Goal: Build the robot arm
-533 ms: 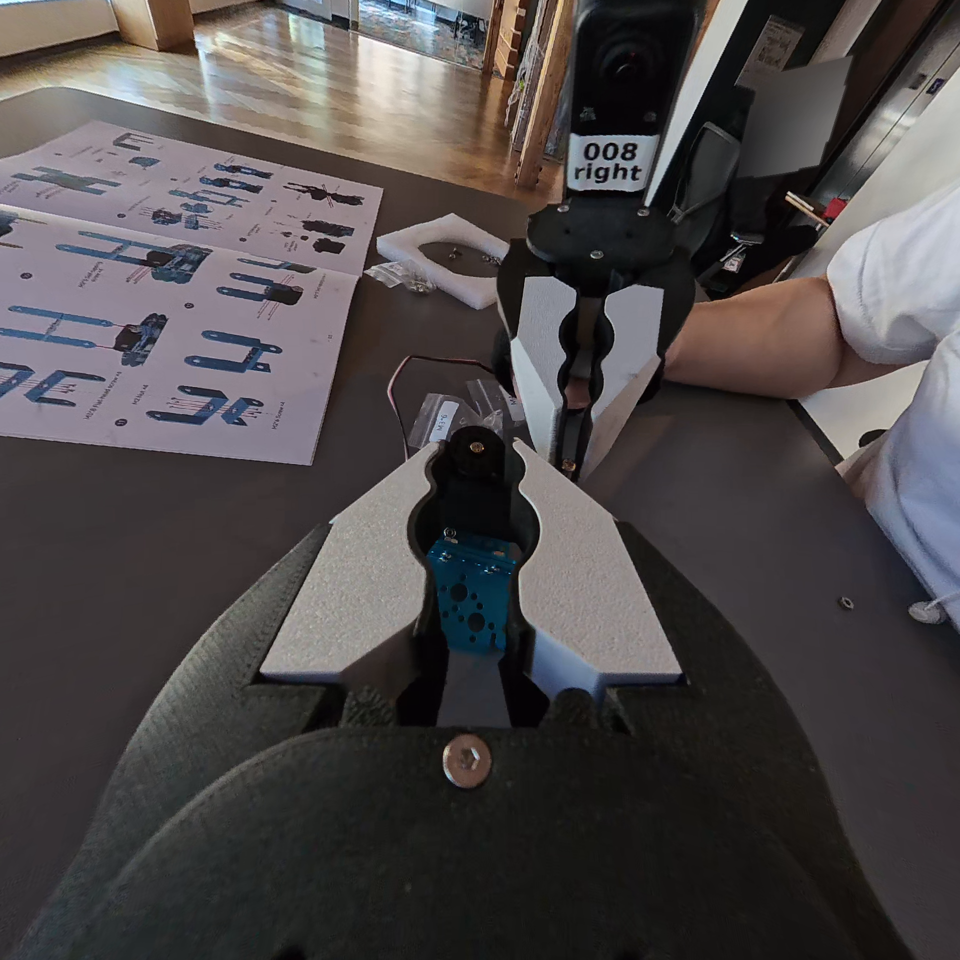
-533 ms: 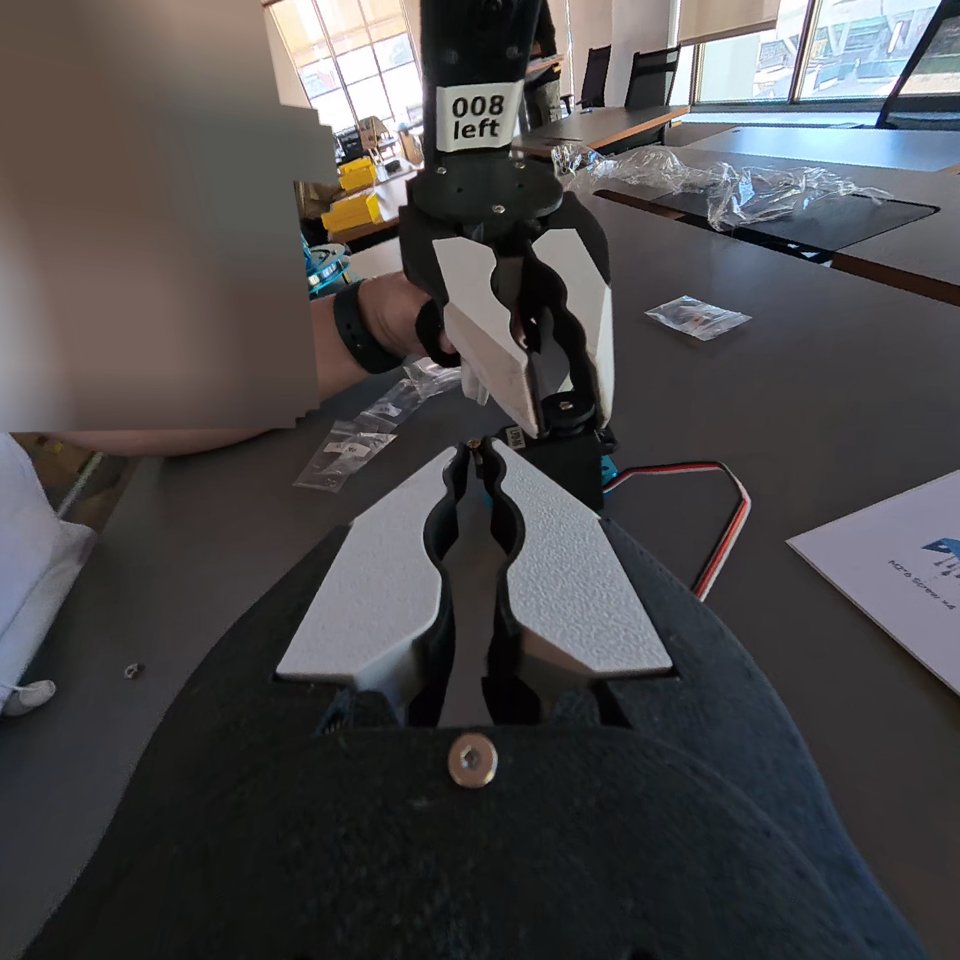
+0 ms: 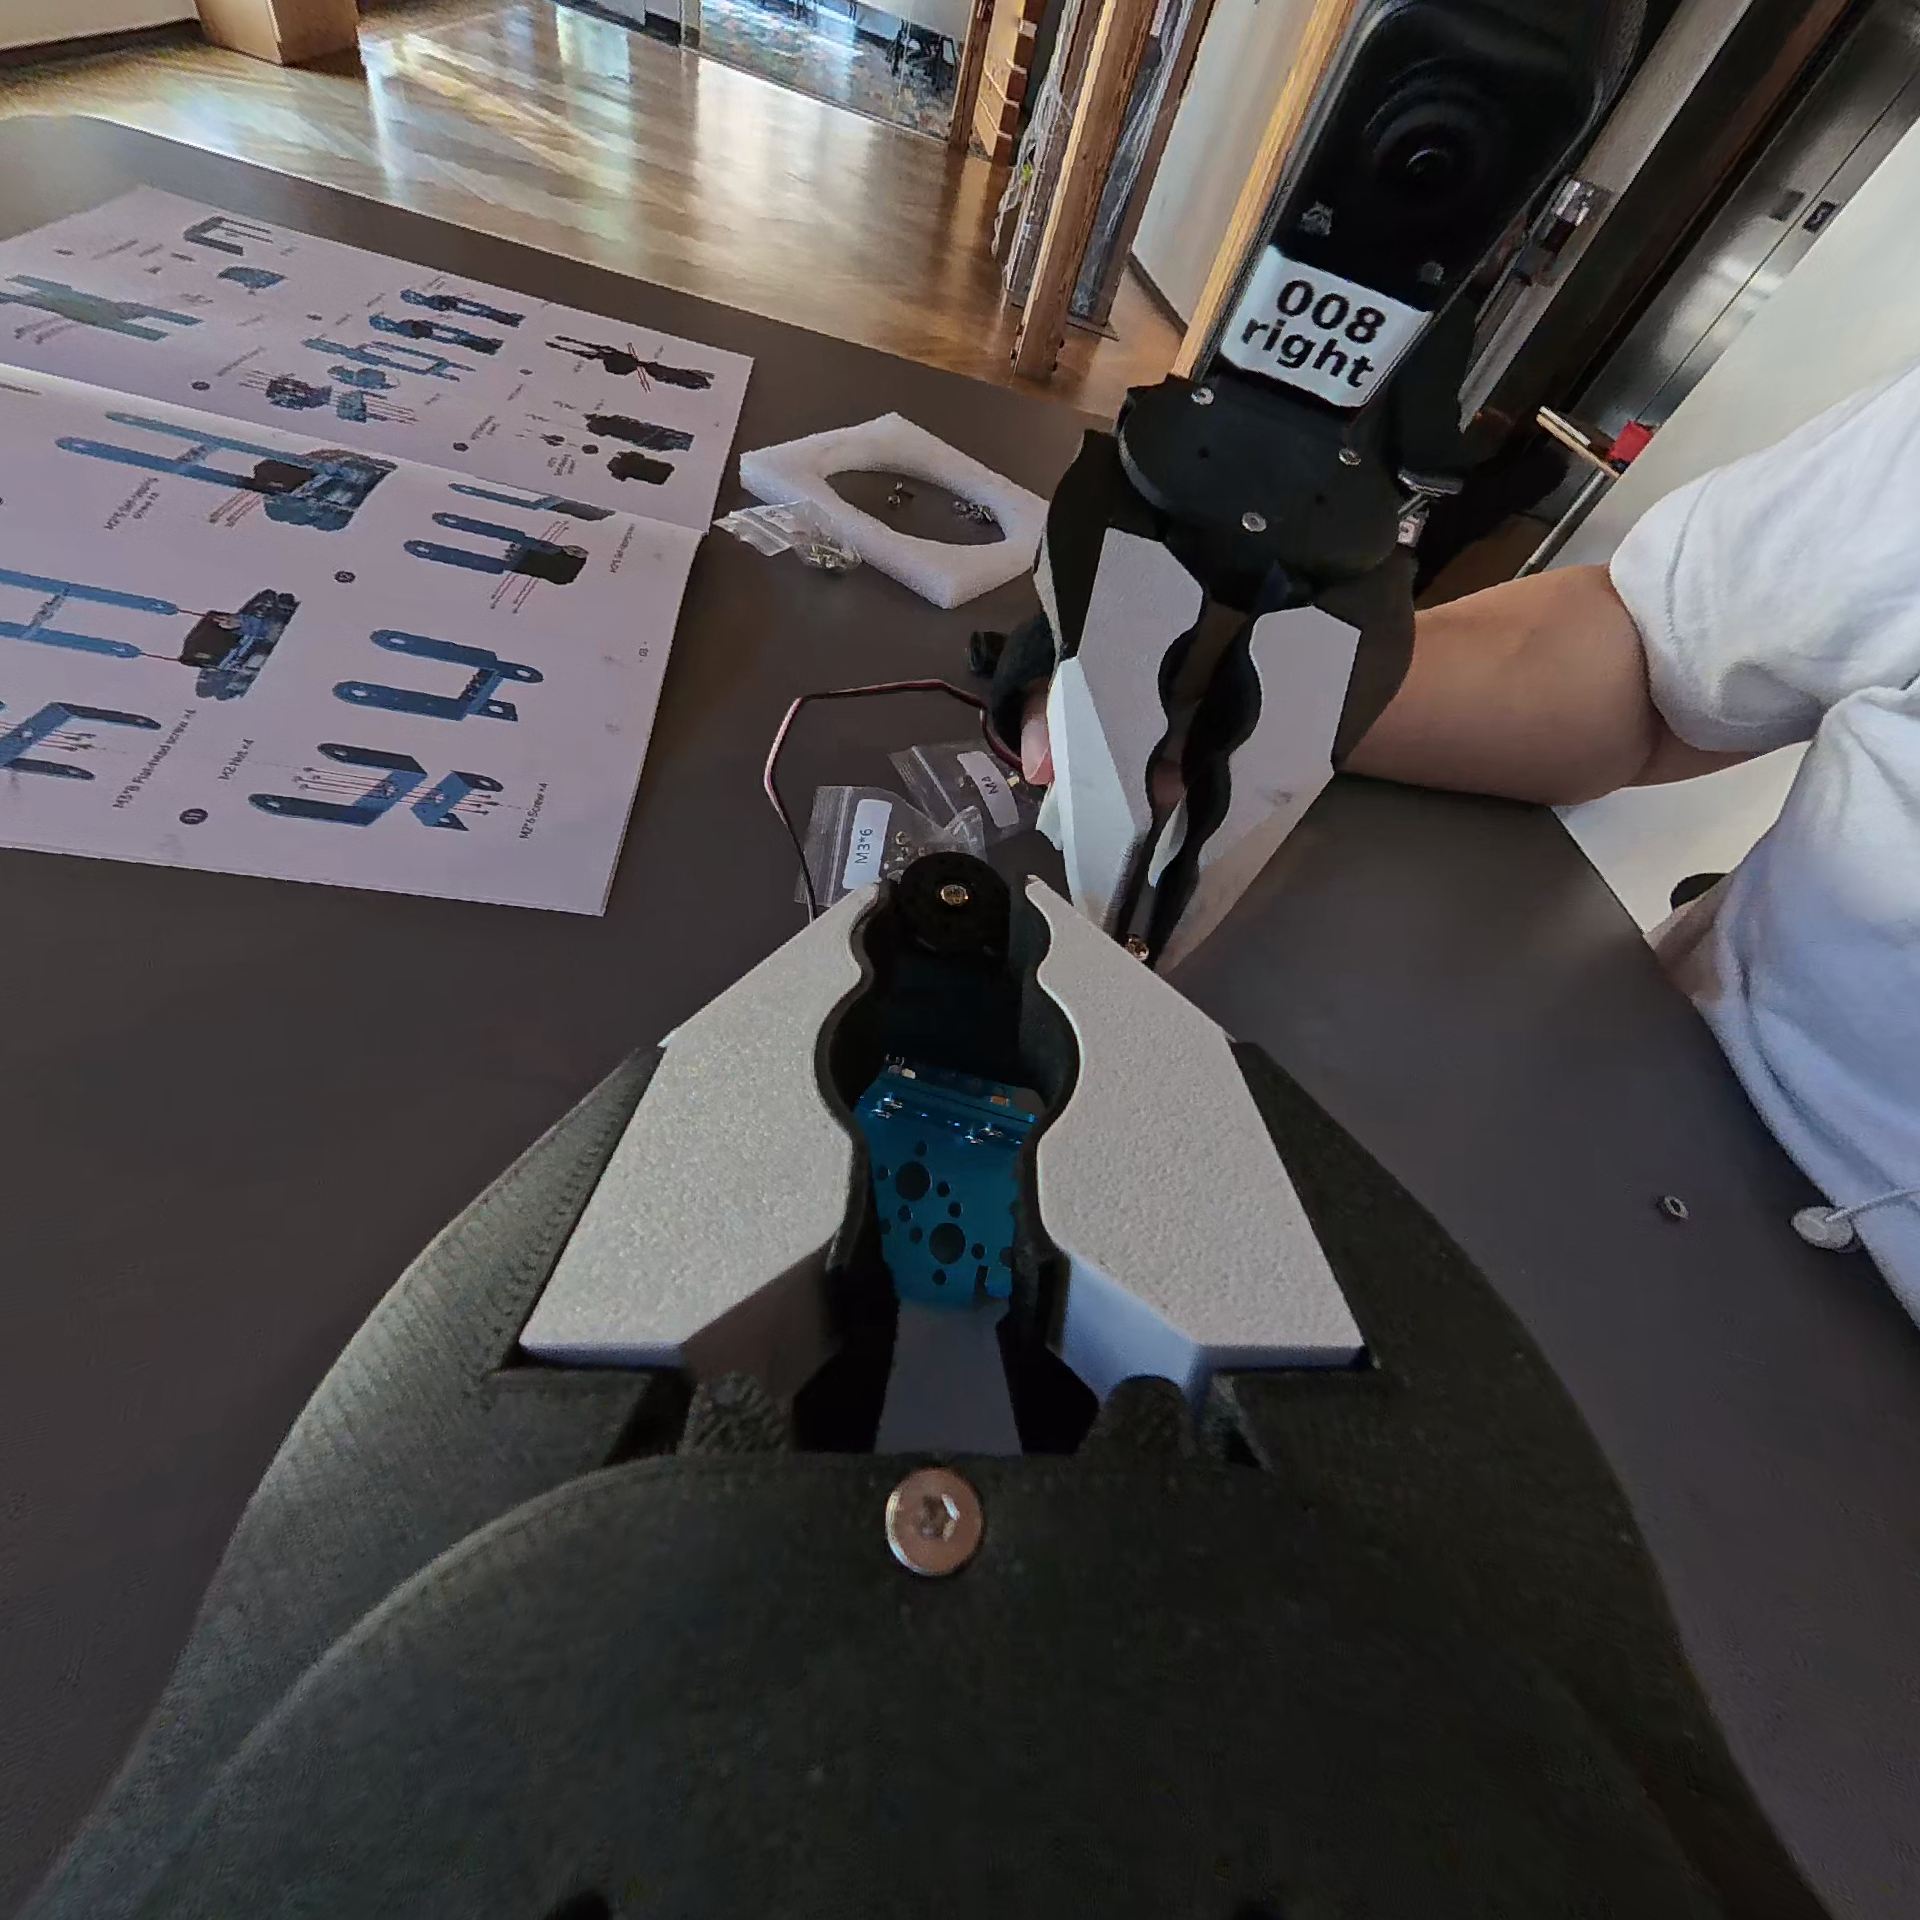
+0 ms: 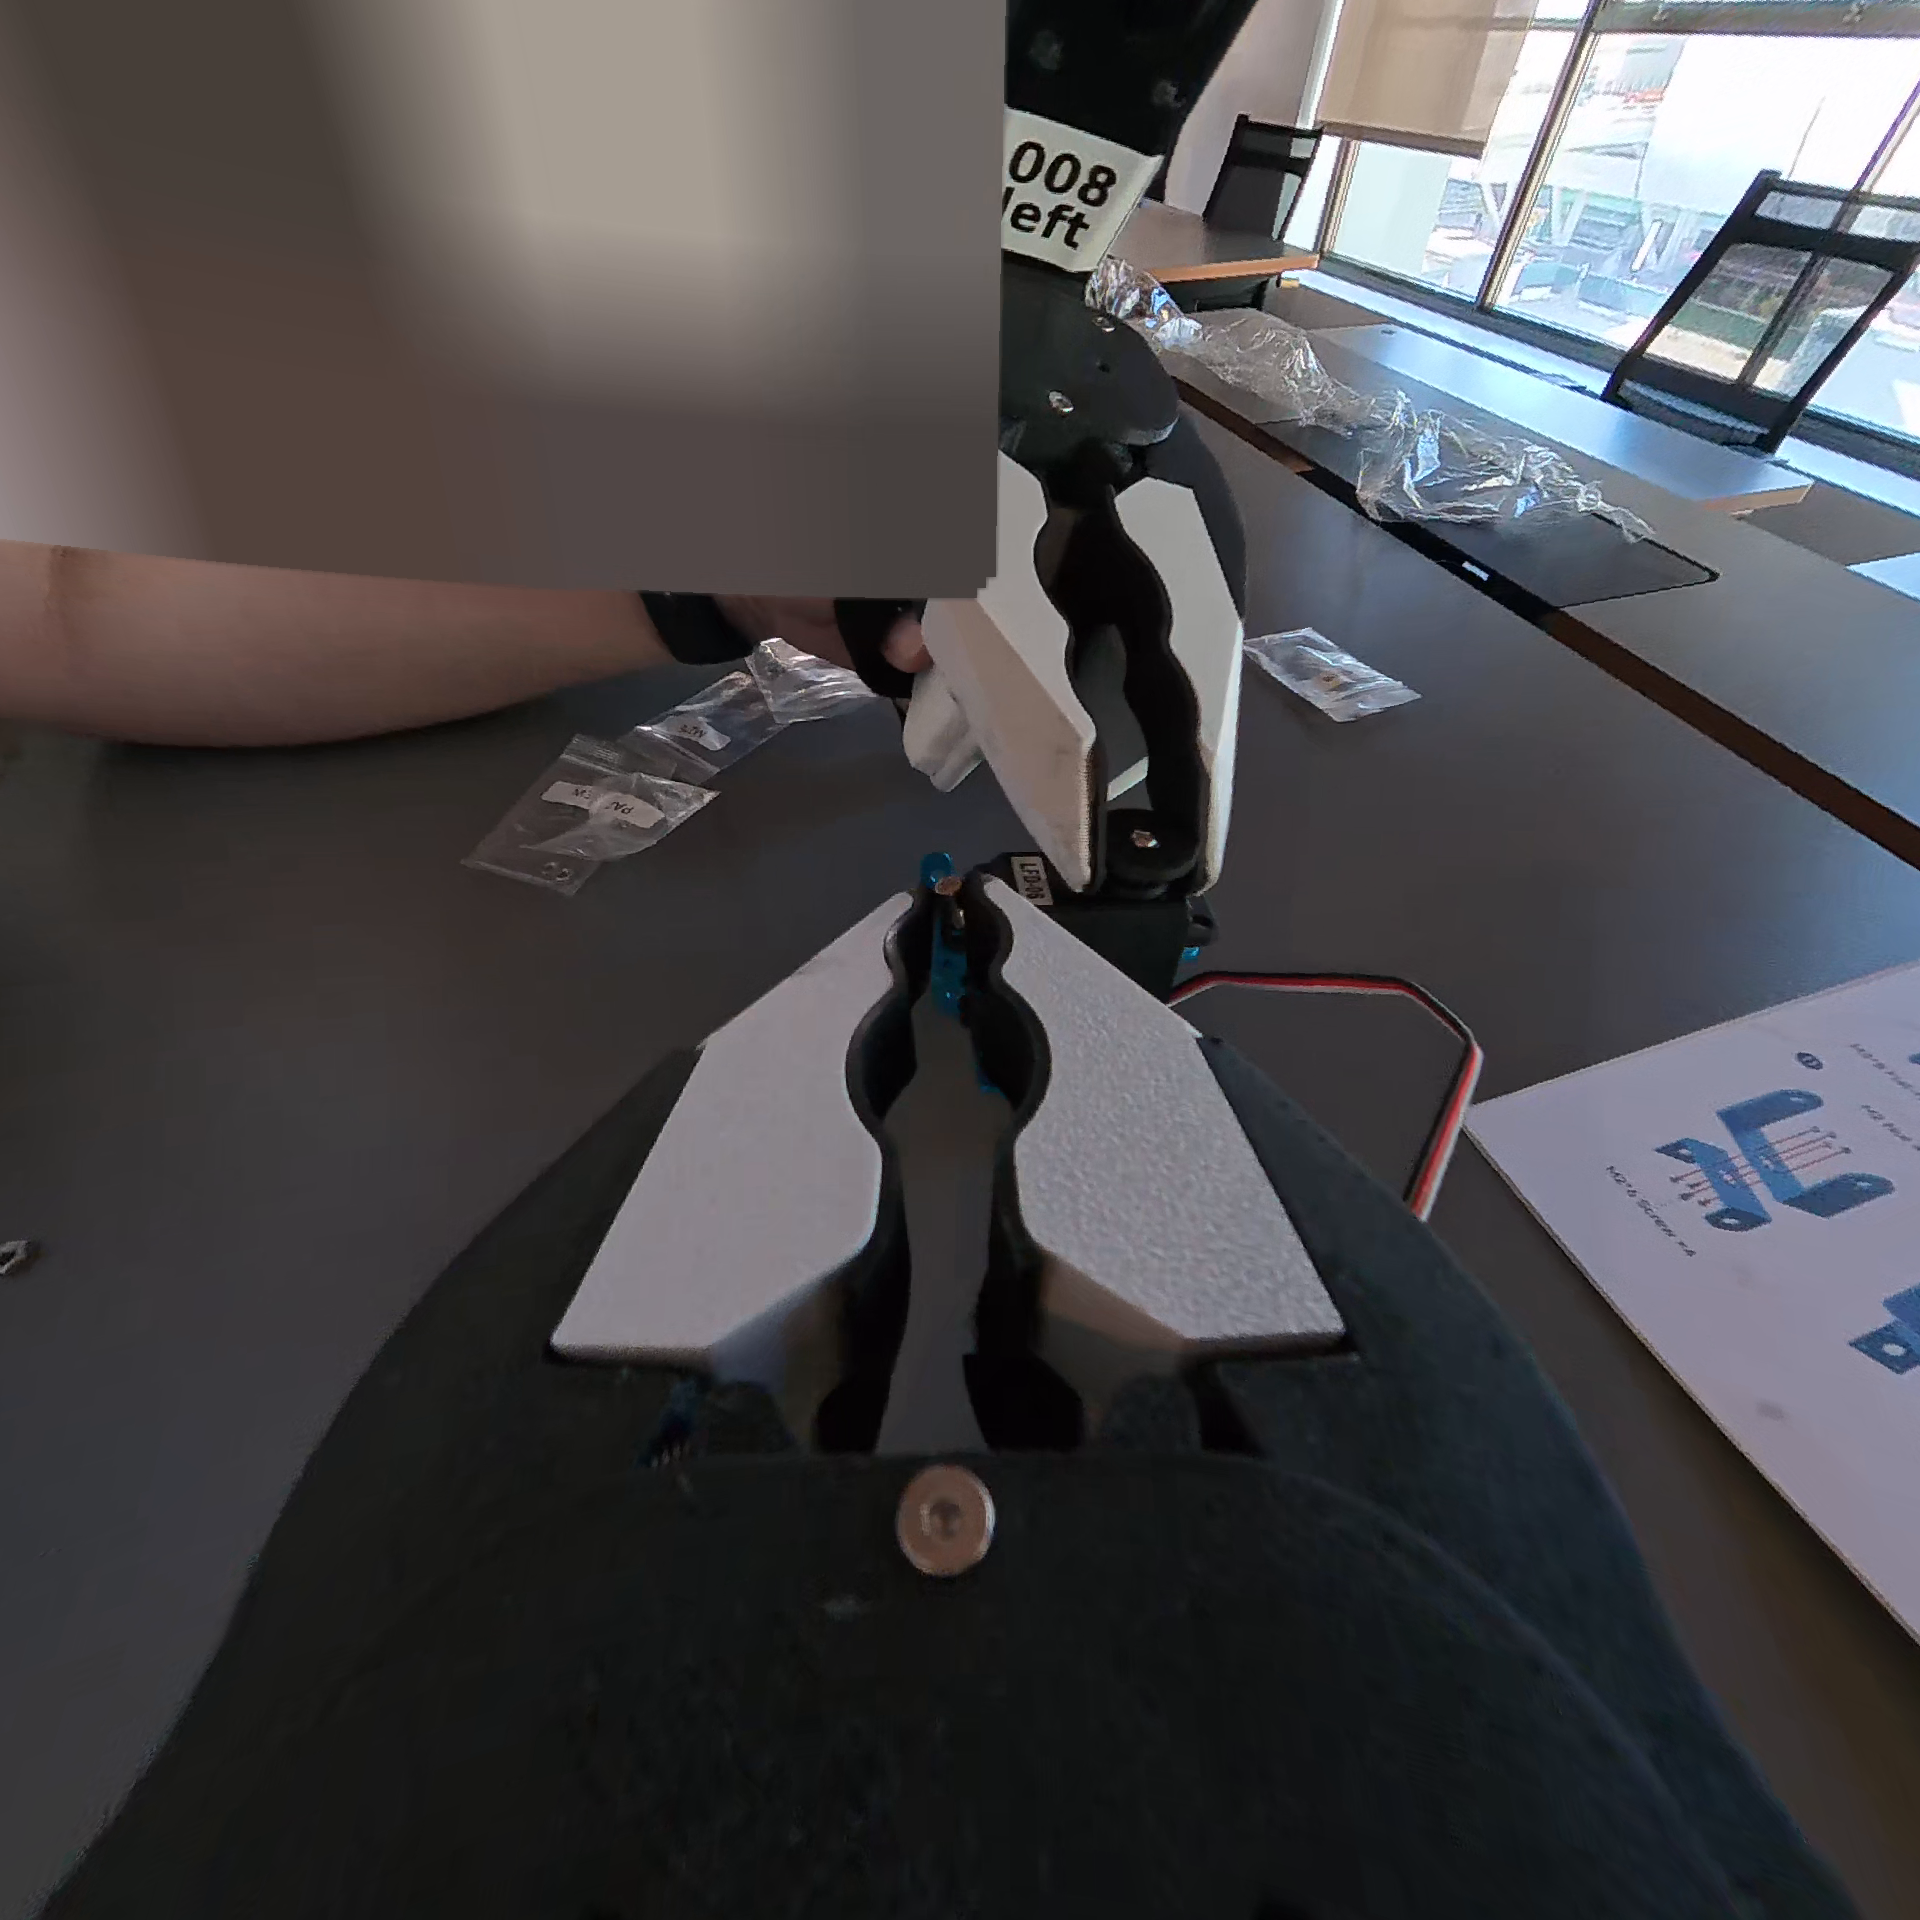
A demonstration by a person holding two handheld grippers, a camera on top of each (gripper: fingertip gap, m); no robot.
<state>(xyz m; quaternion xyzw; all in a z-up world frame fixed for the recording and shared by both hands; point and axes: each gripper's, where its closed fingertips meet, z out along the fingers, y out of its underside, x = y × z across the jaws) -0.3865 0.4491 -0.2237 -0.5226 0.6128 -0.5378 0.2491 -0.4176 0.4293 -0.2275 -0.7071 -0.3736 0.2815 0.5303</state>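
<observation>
right gripper (image 4: pixel 951 894) pinches small screw (image 4: pixel 947 886) | left gripper (image 4: pixel 1143 868) clamps black servo (image 4: pixel 1127 935) (wire trailing)

matt dark table (image 3: pixel 312 1091); glossy blue metal bracket (image 3: pixel 940 1205); grainy white plastic pads (image 3: pixel 717 1174).
</observation>
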